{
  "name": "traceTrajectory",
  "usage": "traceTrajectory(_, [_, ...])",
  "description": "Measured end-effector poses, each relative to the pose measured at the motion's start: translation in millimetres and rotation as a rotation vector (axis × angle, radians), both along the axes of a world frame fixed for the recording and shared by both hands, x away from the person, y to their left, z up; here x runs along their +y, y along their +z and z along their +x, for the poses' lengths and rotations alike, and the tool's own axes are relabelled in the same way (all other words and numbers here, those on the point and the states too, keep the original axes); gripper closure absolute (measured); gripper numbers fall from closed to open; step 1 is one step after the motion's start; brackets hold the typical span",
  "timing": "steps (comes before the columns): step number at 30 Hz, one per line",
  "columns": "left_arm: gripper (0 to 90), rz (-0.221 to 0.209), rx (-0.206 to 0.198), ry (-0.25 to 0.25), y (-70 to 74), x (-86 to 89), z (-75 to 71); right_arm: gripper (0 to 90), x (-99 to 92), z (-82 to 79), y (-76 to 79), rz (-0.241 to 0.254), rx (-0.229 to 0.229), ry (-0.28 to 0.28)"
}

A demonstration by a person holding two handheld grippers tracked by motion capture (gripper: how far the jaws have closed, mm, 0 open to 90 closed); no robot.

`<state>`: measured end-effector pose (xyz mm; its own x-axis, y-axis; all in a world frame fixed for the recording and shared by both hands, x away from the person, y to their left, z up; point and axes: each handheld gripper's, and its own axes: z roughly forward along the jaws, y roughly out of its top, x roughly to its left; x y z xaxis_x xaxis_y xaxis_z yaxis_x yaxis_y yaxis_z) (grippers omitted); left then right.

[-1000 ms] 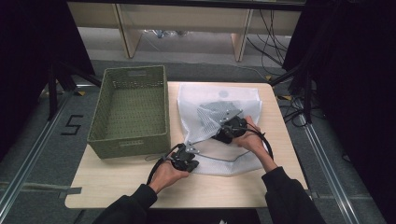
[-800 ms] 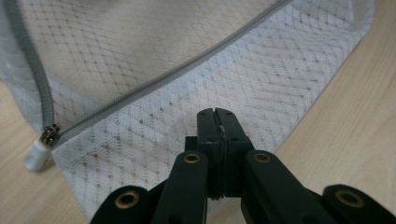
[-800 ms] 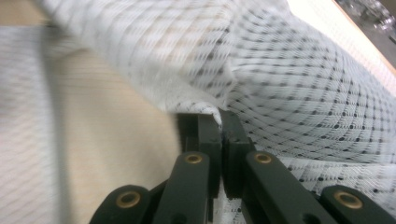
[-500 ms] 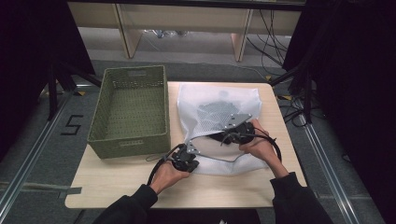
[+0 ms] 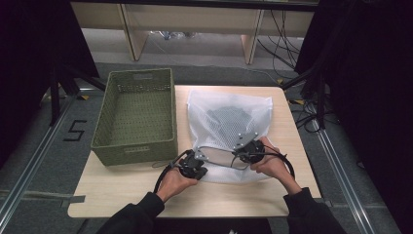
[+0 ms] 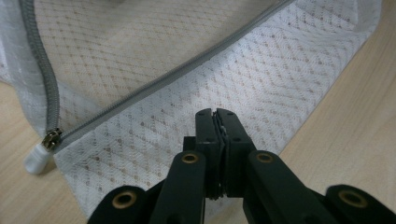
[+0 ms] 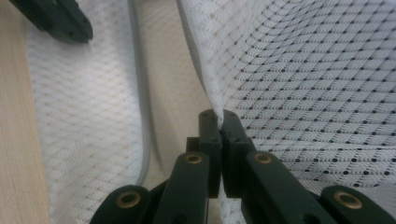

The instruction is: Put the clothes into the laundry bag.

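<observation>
A white mesh laundry bag [image 5: 229,122] lies flat on the table with a dark grey garment [image 5: 228,117] inside. Its grey zipper [image 6: 154,86] is open, and the pull [image 6: 50,139] sits at the end by a white tab. My left gripper [image 5: 200,162] is at the bag's near left corner, shut on the lower mesh layer [image 6: 140,140]. My right gripper [image 5: 239,155] is at the near edge, shut on the upper edge of the opening [image 7: 205,79] and holding it up off the lower layer. The left gripper's jaws [image 7: 56,18] appear in the right gripper view.
An empty green woven basket [image 5: 134,146] stands on the left half of the wooden table [image 5: 122,190], close beside the bag. Cables trail from both grippers toward the table's near edge. Shelving and floor cables lie beyond the table.
My right gripper has moved from over the bag's middle toward the near edge, drawing the upper mesh edge with it. The left gripper has stayed almost still.
</observation>
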<state>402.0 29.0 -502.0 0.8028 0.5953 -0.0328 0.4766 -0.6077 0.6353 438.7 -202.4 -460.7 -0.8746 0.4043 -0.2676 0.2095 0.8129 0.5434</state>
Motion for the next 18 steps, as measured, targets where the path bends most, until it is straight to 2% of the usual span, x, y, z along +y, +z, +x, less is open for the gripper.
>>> traceTrajectory(2, [85.5, -0.006, 0.002, 0.004, -0.2, -0.4, -0.5, 89.9, 1.0, 0.6, -5.2, -0.013, -0.001, 0.006])
traceTrajectory(3, [85.0, 0.007, 0.007, -0.016, 0.7, 0.4, 0.0, 89.9, 1.0, 0.3, -6.6, -0.022, 0.005, 0.006])
traceTrajectory(4, [84.3, -0.01, 0.007, -0.001, 0.0, -1.0, -1.1, 89.9, 1.0, 0.2, -7.6, -0.024, 0.014, 0.001])
traceTrajectory(5, [83.0, 0.027, 0.004, -0.043, 2.3, 1.2, 0.0, 89.9, 0.6, 0.7, -8.8, -0.027, 0.012, -0.001])
traceTrajectory(6, [81.1, -0.007, 0.001, -0.012, 1.2, -1.2, -1.7, 89.9, -0.2, 1.7, -9.8, -0.03, 0.009, -0.005])
traceTrajectory(9, [75.8, -0.017, -0.003, -0.019, 7.7, 0.4, -3.3, 89.9, -3.7, 4.1, -12.5, -0.033, 0.017, -0.012])
traceTrajectory(12, [71.1, -0.05, -0.017, -0.022, 17.2, 2.4, -7.3, 89.9, -5.4, 4.6, -13.1, -0.032, 0.011, -0.012])
traceTrajectory(13, [70.2, -0.051, -0.018, -0.018, 20.3, 3.6, -8.4, 89.9, -5.5, 2.7, -13.6, -0.035, 0.03, -0.035])
traceTrajectory(14, [69.4, -0.059, -0.019, -0.015, 22.5, 4.6, -9.9, 89.9, -6.0, 3.9, -13.5, -0.062, 0.024, -0.016])
traceTrajectory(15, [68.1, -0.07, -0.026, -0.014, 23.8, 5.6, -11.3, 89.9, -6.2, 3.7, -15.9, -0.049, 0.024, -0.029])
traceTrajectory(17, [65.1, -0.053, -0.024, -0.029, 27.3, 9.1, -14.2, 89.8, -7.9, 4.3, -18.9, -0.062, 0.035, -0.029])
traceTrajectory(18, [64.1, -0.065, -0.022, -0.014, 27.7, 9.5, -16.8, 89.8, -8.5, 3.9, -19.7, -0.067, 0.033, -0.025])
